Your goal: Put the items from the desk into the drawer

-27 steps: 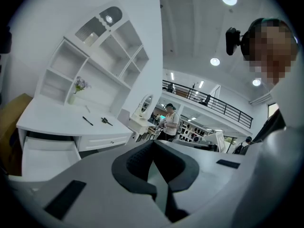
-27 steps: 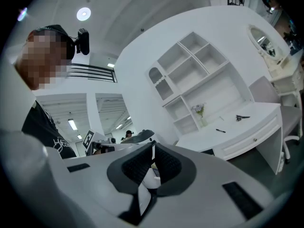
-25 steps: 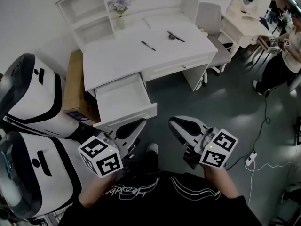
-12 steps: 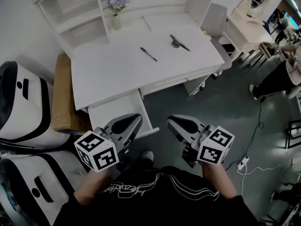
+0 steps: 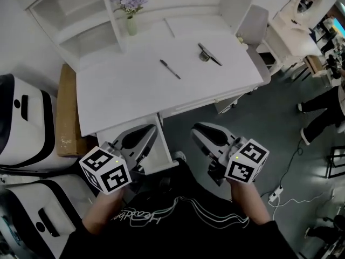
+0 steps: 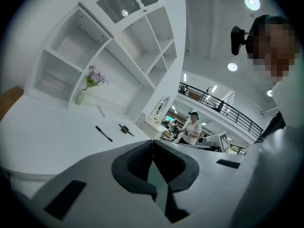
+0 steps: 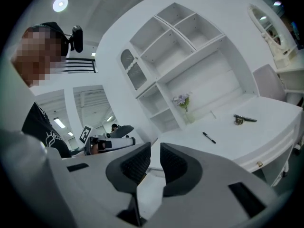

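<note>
At the front edge of the white desk (image 5: 124, 96), the open drawer (image 5: 161, 147) stood pulled out below the desktop, partly covered by the left gripper (image 5: 145, 135). Left gripper: jaws pressed together, empty, held above the drawer. Right gripper (image 5: 200, 135): jaws all but closed, thin slit between the pads, nothing in it, over grey floor just right of the drawer. Black pen (image 5: 170, 69) lay mid-desk, well apart from both grippers. Dark clip-like item (image 5: 208, 53) lay further right, near the desk's right edge. Bare desktop surrounded both items.
</note>
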